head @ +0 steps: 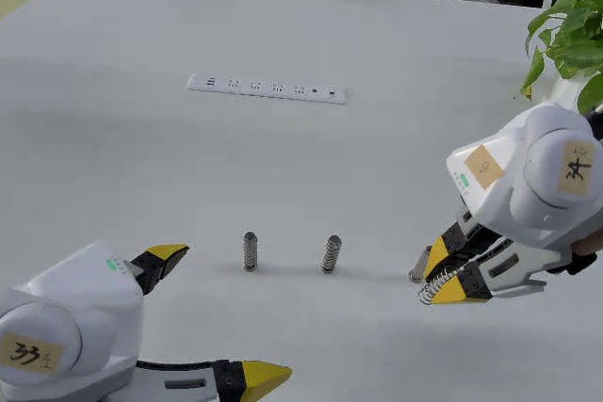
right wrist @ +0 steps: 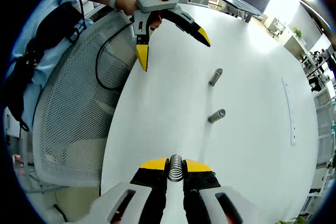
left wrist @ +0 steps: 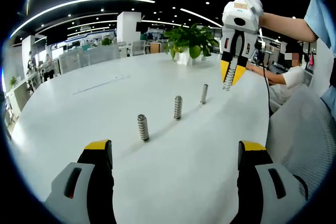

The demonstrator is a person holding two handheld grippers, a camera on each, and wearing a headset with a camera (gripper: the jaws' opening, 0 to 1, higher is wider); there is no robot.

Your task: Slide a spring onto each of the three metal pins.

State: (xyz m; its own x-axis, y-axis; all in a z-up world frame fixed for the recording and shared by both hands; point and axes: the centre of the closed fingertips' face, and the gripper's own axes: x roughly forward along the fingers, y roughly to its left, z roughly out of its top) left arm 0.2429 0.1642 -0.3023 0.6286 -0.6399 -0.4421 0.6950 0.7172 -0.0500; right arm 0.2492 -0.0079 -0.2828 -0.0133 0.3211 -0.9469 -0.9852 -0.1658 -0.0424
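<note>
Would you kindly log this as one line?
right gripper shut on spring | bare pin near | two pins sprung | left gripper open

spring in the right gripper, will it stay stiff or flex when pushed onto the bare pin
Probably flexes: the spring is an open wire coil sticking out past the tips of the right gripper, so its free end may sway. Likely light; could slip in the pinch. The thin upright bare pin may tip if nudged sideways.
</note>
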